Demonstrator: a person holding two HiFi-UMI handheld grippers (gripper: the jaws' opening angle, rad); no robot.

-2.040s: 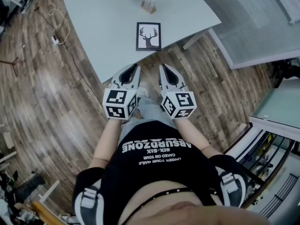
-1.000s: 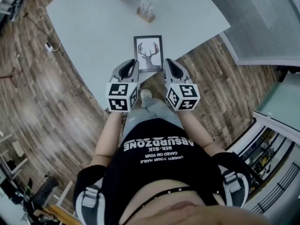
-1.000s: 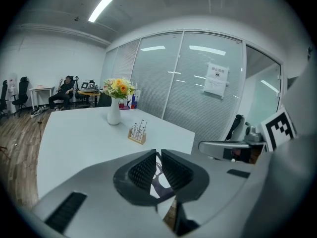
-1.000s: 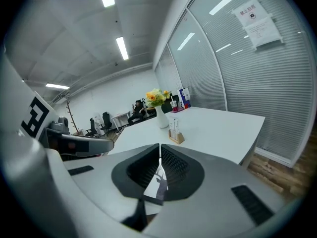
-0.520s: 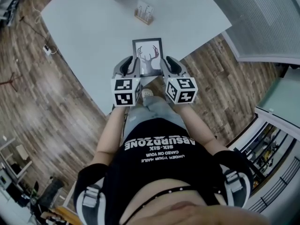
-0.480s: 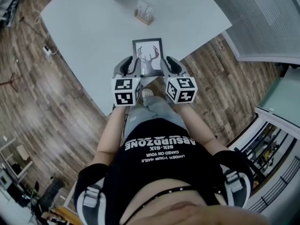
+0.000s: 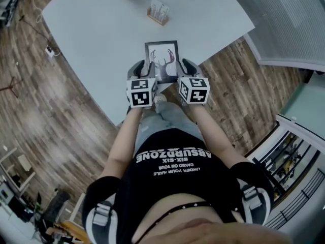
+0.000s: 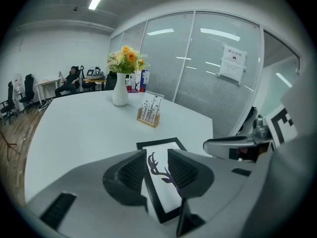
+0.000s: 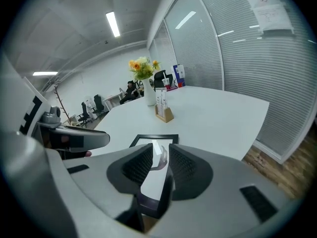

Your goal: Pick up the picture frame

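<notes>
The picture frame (image 7: 161, 55) is black-edged with a deer-antler print and lies flat near the front edge of the white table (image 7: 96, 34). My left gripper (image 7: 142, 68) hovers over the frame's near left corner. In the left gripper view the frame's (image 8: 166, 147) left edge shows through the narrow gap of that gripper (image 8: 157, 168). My right gripper (image 7: 184, 66) is over the near right corner. The frame's (image 9: 148, 144) right edge runs through the gap of the right gripper (image 9: 161, 165). On both, the jaws stand slightly apart, and I see no grip on the frame.
A wooden card holder (image 7: 158, 12) stands behind the frame, and a white vase of flowers (image 8: 120, 88) farther back. Glass partitions with blinds (image 7: 284, 19) run along the right. Wood floor (image 7: 56, 111) surrounds the table. A person sits at desks far behind (image 8: 69, 81).
Both grippers have moved forward from over the floor to the frame's near corners and come closer together. The frame has not moved on the table.
</notes>
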